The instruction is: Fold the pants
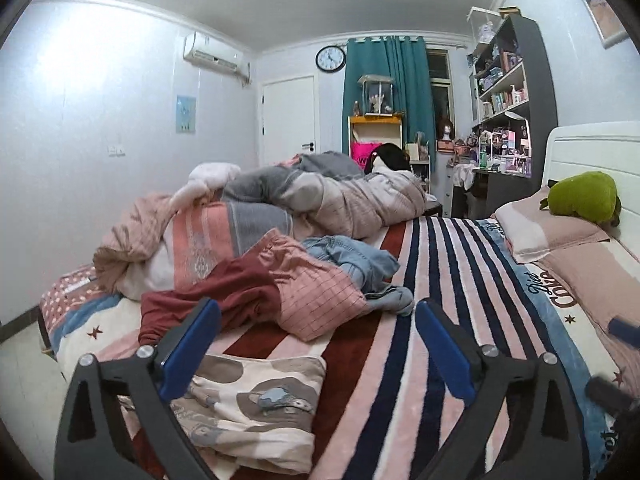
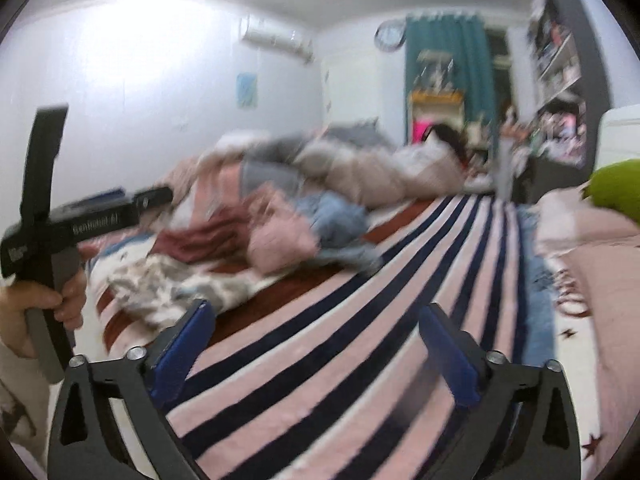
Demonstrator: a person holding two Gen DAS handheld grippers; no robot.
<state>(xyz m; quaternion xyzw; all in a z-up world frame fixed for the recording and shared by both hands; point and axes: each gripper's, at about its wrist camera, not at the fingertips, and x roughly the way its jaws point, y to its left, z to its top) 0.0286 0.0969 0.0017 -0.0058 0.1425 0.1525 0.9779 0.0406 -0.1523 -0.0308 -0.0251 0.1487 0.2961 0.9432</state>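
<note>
both views are evenly and fairly brightly lit by indoor light, with a blown-out white glare patch on the left wall (image 1: 80,80). the left wrist view is sharp, shadows soft and faint under the clothes pile (image 1: 280,280). the right wrist view is smeared by motion blur, the curtain (image 2: 448,80) and shelves (image 2: 560,64) worst. fisheye bending curves walls and ceiling, with black corners.

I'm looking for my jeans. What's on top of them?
A pink checked cloth lies over the jeans' left part; the rest shows. What is under that cloth is hidden.
</note>
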